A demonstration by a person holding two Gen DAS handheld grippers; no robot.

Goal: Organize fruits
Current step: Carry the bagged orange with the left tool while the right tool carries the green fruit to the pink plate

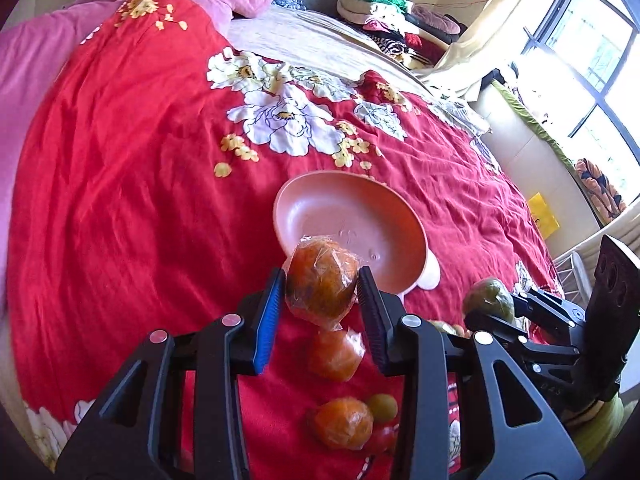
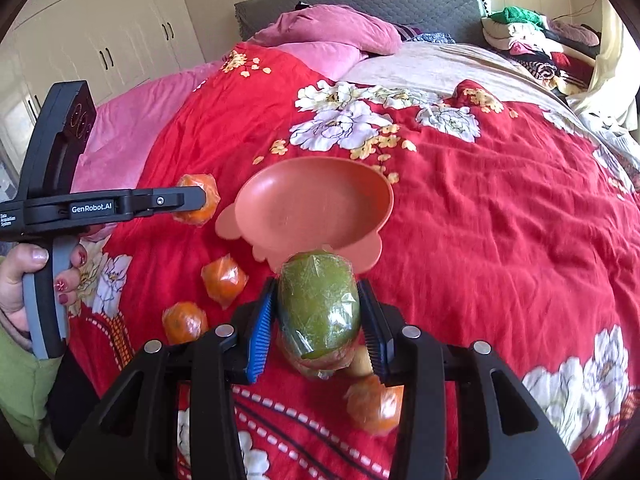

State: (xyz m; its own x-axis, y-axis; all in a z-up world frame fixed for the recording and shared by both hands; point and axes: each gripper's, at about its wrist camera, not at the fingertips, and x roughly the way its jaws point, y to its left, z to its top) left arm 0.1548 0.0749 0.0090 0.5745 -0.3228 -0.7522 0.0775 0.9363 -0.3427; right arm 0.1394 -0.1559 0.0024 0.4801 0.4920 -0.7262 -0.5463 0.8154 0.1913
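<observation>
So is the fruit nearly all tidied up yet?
Not yet, it has only begun. The pink bowl on the red bedspread has no fruit in it. In hand: the left claw is shut on a wrapped orange, and the right claw is shut on a wrapped green fruit. Left to do: at least three more wrapped oranges and a few small fruits lie loose on the bed.

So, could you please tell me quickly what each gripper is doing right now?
Left gripper: closed on a wrapped orange, lifted off the bed.
Right gripper: closed on a wrapped green fruit.
</observation>
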